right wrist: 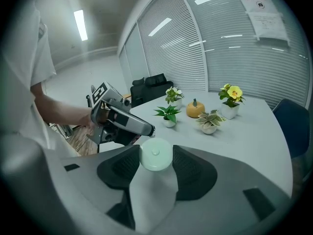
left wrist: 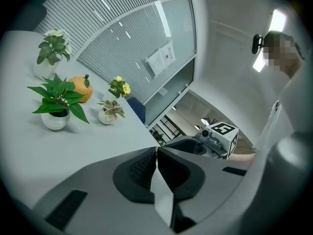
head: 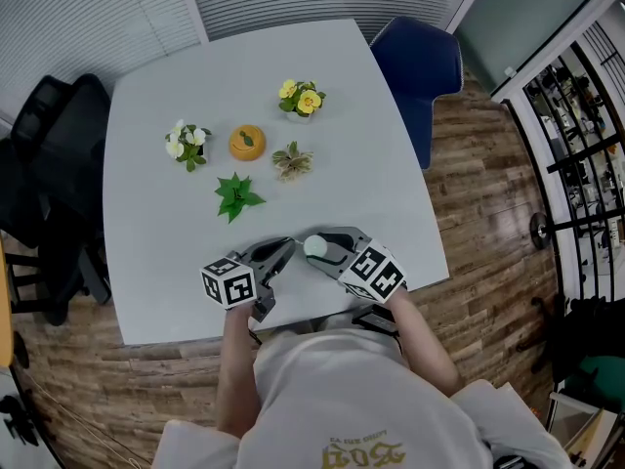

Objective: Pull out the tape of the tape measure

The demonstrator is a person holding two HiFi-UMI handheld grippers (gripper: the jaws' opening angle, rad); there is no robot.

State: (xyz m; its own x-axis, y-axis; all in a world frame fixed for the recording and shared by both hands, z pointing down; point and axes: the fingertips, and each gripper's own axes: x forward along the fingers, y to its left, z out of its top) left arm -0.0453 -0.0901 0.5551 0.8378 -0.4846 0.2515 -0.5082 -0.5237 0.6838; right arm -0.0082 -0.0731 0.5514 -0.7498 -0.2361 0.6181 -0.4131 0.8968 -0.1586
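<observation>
A round pale green tape measure [head: 315, 246] [right wrist: 155, 154] sits between the pads of my right gripper [head: 323, 251] [right wrist: 155, 164], which is shut on it just above the near edge of the white table [head: 381, 154]. My left gripper [head: 290, 245] [left wrist: 156, 152] is shut, and its tips [right wrist: 148, 130] meet right at the tape measure's left edge. Whether the tape's end tab is pinched between them is too small to tell. No pulled-out tape shows.
Further back on the table stand a green leafy plant [head: 234, 195], an orange pumpkin ornament [head: 247, 142], a white-flowered pot [head: 186, 143], a yellow-flowered pot [head: 301, 98] and a small succulent [head: 292, 160]. A blue chair [head: 415, 66] stands at the right, a black chair [head: 49, 154] at the left.
</observation>
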